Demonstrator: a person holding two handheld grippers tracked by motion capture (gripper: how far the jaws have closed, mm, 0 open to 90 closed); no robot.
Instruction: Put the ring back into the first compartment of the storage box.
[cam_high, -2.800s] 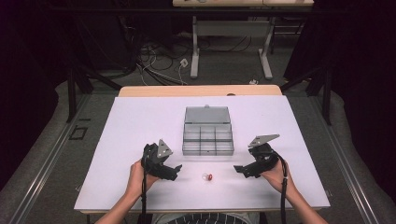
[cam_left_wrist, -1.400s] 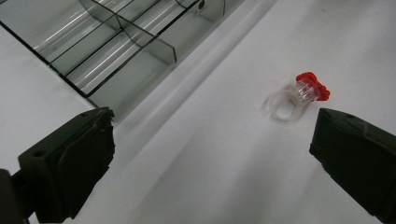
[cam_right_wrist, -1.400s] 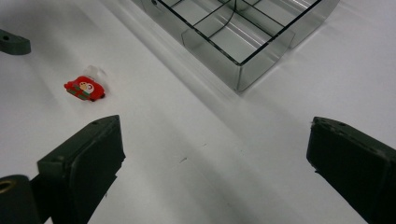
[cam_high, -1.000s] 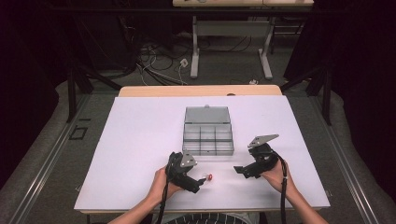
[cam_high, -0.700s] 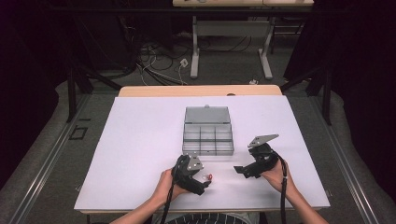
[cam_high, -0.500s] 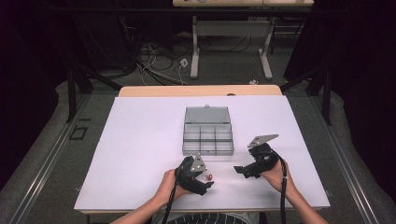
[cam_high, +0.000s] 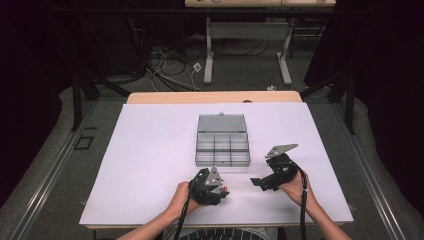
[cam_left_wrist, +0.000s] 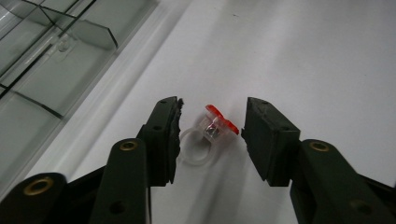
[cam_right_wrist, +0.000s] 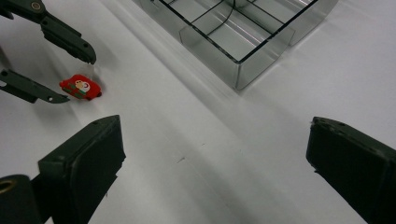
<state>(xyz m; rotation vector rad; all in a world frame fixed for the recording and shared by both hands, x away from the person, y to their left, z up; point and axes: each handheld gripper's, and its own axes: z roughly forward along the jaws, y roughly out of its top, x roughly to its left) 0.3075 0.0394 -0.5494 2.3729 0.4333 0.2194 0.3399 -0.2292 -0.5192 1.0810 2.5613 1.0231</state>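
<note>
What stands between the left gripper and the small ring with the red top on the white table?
Nothing visible. The small clear plastic ring with a red top lies on the white table between the jaws of the left gripper, which have just been closing. One jaw is at the band; the other is still apart.

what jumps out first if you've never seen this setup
The small red-topped ring on the white table, lying between the jaws of the left gripper, which have just been closing around it without pressing yet. Behind it sits a clear compartment box; the right gripper waits open beside it.
</note>
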